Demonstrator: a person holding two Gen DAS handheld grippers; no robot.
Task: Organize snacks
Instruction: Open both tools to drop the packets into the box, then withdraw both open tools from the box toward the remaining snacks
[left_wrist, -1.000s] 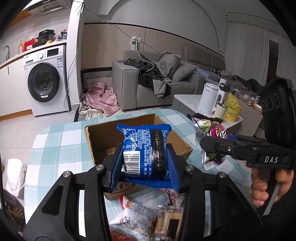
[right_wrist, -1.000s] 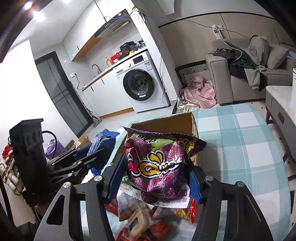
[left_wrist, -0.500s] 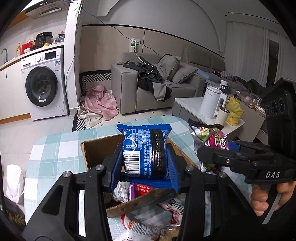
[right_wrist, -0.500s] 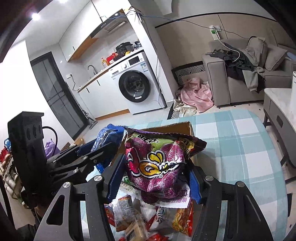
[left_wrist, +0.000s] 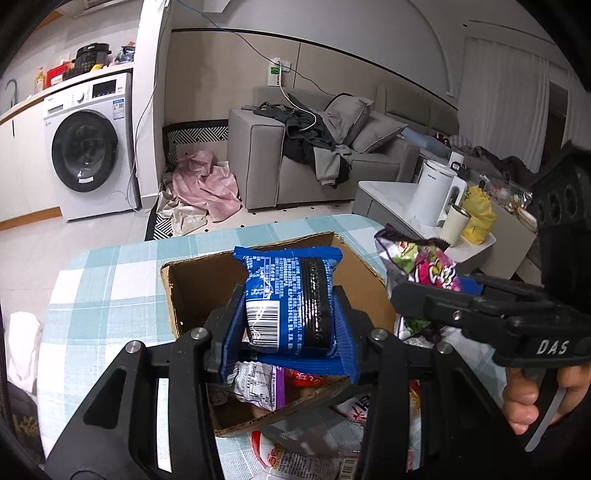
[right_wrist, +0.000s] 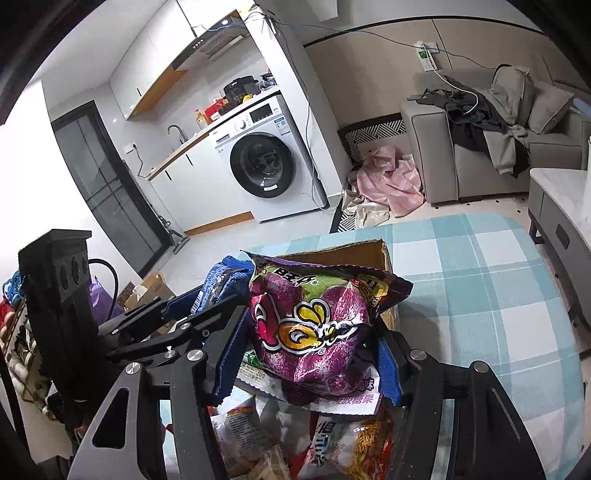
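Snacks were split between both tools and the cardboard box (left_wrist: 199, 280) that stood open on the checked surface (left_wrist: 99, 280). The left tool (left_wrist: 290, 314) was clenched on a blue snack packet (left_wrist: 291, 295), its blue pads pressing the packet's two sides so that the barcode end faced the camera. That packet hung over the open box, whose near flap sagged outward below it. Inside the box lay a few packets, among them a white and purple wrapper (left_wrist: 258, 384) beside a red one.

The right tool (right_wrist: 310, 343) gripped a purple snack bag (right_wrist: 314, 325), a puffy bag with a yellow and white cartoon logo, held upright between the pads. In the left wrist view the same bag showed at the right, just beside the box's right wall, with the person's hand (left_wrist: 532, 398) wrapped around the tool's handle. In the right wrist view the left tool and its blue packet sat just to the left of the purple bag, both near the box's front.

More loose packets (right_wrist: 332, 439) lay heaped on the surface beneath the right tool, including an orange-printed bag and a white one with blue lettering.

Behind the surface stood a washing machine (left_wrist: 88, 147), a grey sofa (left_wrist: 266, 162) strewn with clothes, and a pink cloth (left_wrist: 207, 184) on the floor.
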